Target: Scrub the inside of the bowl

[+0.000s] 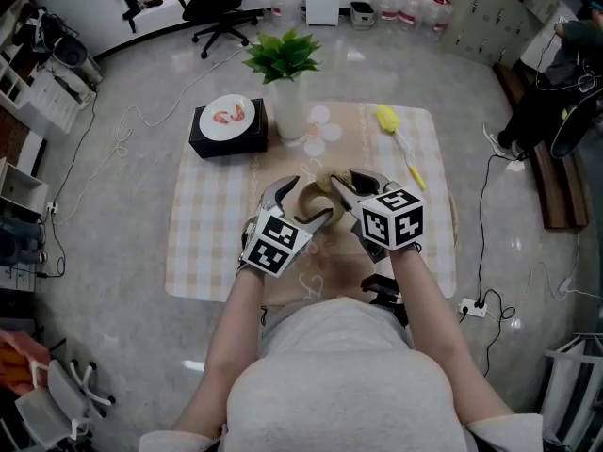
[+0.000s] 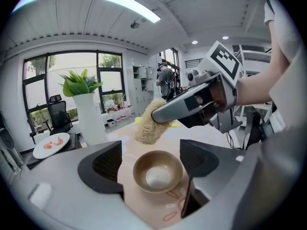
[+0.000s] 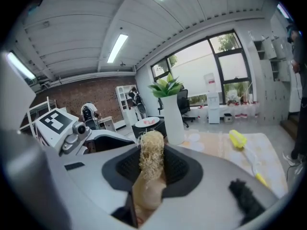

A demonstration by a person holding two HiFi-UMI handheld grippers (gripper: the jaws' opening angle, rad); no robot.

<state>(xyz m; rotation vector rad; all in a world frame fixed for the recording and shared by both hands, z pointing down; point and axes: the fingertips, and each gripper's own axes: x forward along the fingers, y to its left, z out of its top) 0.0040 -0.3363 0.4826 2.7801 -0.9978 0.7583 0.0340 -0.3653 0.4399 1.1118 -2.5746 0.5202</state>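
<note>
**3 cameras, 1 bench**

The head camera looks steeply down on the bench [image 1: 207, 243] from above the person. The other 2 ride the tools. The left tool [image 2: 153, 163] camera sits close behind its jaws, facing the windows across the bowl [image 2: 158, 172] — the right tool [image 3: 151, 169] camera looks windowward too, past its scrubber [image 3: 151, 152]. All 3 views share the vase [image 1: 288, 111].

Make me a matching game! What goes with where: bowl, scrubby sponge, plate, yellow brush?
1 small brown metal bowl
2 tan fibrous loofah scrubber
3 round white plate
4 yellow plastic brush

A on the black box
B gripped in the right tongs
C lying on the checked cloth
D between the left tongs

Pairs: 1-D, 2-B, 3-A, 4-C
</note>
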